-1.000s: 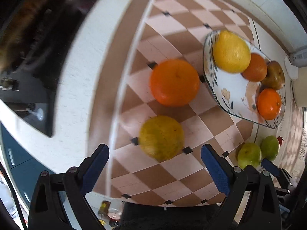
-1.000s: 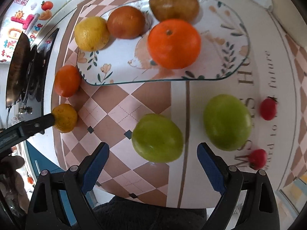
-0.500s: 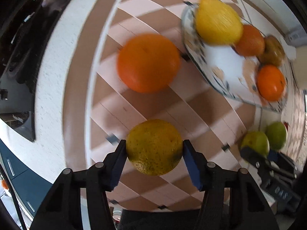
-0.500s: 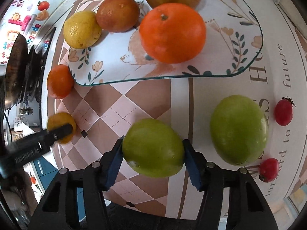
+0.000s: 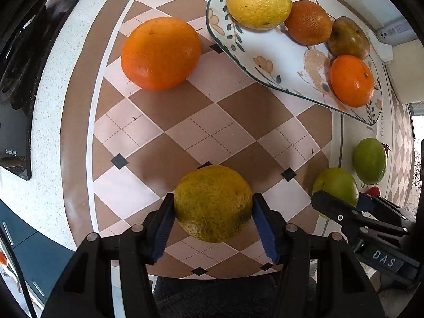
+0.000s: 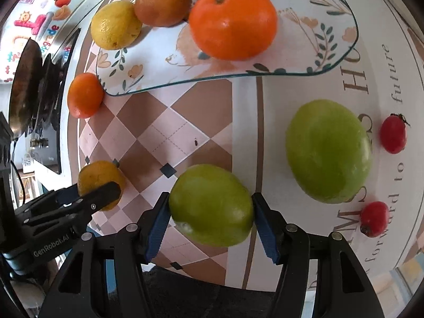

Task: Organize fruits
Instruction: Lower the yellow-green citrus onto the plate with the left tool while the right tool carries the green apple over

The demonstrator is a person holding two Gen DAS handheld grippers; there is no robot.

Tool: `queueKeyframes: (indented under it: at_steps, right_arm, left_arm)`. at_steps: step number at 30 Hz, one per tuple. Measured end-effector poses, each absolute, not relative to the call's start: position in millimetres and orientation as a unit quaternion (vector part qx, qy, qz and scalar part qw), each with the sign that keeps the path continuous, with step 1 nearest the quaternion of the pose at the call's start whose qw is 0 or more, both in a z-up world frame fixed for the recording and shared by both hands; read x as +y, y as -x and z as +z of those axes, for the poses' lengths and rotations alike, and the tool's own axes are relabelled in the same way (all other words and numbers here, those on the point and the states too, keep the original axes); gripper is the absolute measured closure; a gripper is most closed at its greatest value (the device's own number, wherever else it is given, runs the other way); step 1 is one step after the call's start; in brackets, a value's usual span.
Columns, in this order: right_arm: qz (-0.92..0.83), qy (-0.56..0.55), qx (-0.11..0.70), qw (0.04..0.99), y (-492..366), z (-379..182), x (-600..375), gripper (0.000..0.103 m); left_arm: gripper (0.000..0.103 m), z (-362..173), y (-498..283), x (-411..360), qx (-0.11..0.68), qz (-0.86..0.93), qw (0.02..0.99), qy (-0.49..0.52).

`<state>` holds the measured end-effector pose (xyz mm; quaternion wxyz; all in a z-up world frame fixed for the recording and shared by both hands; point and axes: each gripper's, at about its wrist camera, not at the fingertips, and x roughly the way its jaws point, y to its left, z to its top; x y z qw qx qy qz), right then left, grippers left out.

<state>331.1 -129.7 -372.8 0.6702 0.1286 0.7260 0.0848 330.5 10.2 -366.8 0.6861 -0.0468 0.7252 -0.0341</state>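
- Left gripper [image 5: 213,218]: clamped on a yellow-green orange [image 5: 212,202], near the mat's front edge, well in front of the floral plate [image 5: 275,61].
- A big orange [image 5: 160,53] lies on the checked mat [image 5: 212,122], just left of the plate.
- The plate holds, from left to right, a lemon [image 5: 258,0], a dark orange [image 5: 308,22], a brown pear-like fruit [image 5: 348,38] and a bright orange [image 5: 352,80].
- Right gripper [image 6: 210,218]: clamped on a green fruit [image 6: 210,205], in front of the plate.
- A second green fruit [image 6: 328,151] and two small red fruits [image 6: 393,133] lie to the right of it, off the plate.
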Motion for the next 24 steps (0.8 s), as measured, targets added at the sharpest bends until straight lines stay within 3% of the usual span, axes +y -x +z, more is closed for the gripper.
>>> queueKeyframes:
  at_steps: [8,18,24]
  right_arm:
    - [0.100,-0.117,0.717,0.680,-326.8,-363.9,-122.4,0.041]
    - [0.094,-0.168,0.658,0.728,-358.9,-296.8,-163.9,0.041]
    - [0.045,-0.194,0.647,0.737,-405.7,-299.9,-213.4,0.041]
  left_arm:
    - [0.048,-349.3,-338.0,27.0,0.721,-0.049,0.688,0.060]
    - [0.048,-270.1,-385.2,7.6,0.671,-0.099,0.728,0.096]
    - [0.048,-277.8,-428.5,-6.6,0.671,-0.075,0.734,0.073]
